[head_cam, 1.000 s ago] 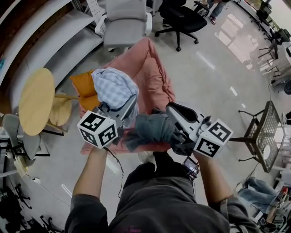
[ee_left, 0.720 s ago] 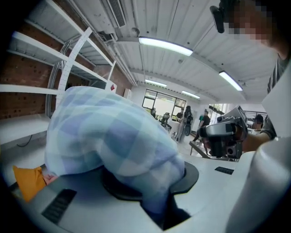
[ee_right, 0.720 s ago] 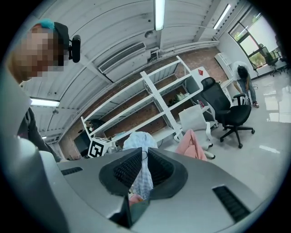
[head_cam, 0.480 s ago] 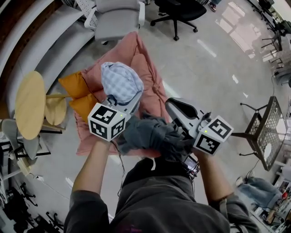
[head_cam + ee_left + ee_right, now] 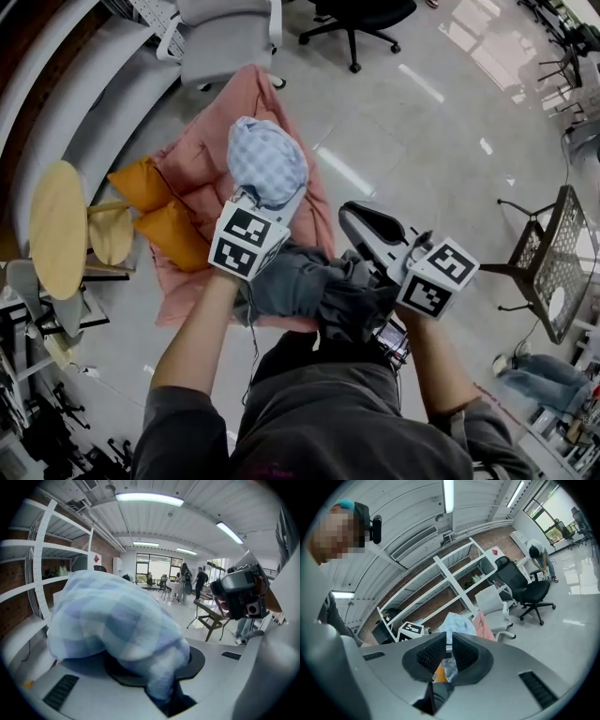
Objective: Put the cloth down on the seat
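Both advanced toward seat (image 5: 190,175): left gripper (image 5: 154,674) jaws clamp cloth (image 5: 267,159), right gripper (image 5: 446,645) jaws together.

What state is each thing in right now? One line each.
cloth: bunched up, gripped, not yet laid down.
left gripper: shut on cloth.
right gripper: shut but for a slit, nothing gripped.
seat: pink, rumpled, with the cloth over it in the head view.
cushions: orange, lying at the seat's edge.
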Motion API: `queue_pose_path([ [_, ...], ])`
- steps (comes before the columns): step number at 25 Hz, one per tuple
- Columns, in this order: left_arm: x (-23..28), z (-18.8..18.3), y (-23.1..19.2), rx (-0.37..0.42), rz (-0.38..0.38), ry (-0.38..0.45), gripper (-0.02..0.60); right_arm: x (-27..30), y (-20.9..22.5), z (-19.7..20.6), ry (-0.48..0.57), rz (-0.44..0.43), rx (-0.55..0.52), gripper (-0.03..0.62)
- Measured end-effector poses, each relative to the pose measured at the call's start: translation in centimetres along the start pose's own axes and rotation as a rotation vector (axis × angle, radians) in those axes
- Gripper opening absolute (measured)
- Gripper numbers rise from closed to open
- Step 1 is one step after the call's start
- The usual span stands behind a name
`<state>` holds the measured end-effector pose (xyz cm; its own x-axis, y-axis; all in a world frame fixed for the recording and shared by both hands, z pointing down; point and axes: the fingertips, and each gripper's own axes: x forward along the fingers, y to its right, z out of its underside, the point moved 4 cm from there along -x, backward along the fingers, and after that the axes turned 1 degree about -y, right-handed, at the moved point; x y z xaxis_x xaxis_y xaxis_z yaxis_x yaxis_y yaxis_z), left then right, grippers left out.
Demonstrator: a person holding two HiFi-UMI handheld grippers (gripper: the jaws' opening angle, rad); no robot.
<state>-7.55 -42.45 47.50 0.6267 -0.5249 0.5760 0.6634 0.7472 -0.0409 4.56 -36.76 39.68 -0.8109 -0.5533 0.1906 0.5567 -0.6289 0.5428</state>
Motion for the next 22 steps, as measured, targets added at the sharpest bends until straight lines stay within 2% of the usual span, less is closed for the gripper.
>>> queue_pose_path([
  [8, 5.1, 1.5, 2.8, 0.162, 0.008, -0.157, 0.120, -2.1, 2.5, 0.3, 0.014, 0.049, 0.032, 0.018],
  [12, 6.9, 2.3, 4.4, 0.276, 0.014, -0.245, 0.135, -3.0, 3.7, 0.6, 0.023, 0.069, 0.047, 0.018],
  [14, 7.6, 2.9, 5.4, 0.340, 0.031, -0.297, 0.159, -3.2, 3.9, 0.8, 0.027, 0.069, 0.053, 0.017],
  [18, 8.4, 3.9, 7.4, 0.446, 0.089, -0.384, 0.247, -3.6, 4.0, 1.0, 0.034, 0.070, 0.063, 0.018],
  [22, 8.3, 4.3, 8.1, 0.537, 0.097, -0.428, 0.272, -3.8, 4.2, 0.9, 0.038, 0.073, 0.071, 0.018],
])
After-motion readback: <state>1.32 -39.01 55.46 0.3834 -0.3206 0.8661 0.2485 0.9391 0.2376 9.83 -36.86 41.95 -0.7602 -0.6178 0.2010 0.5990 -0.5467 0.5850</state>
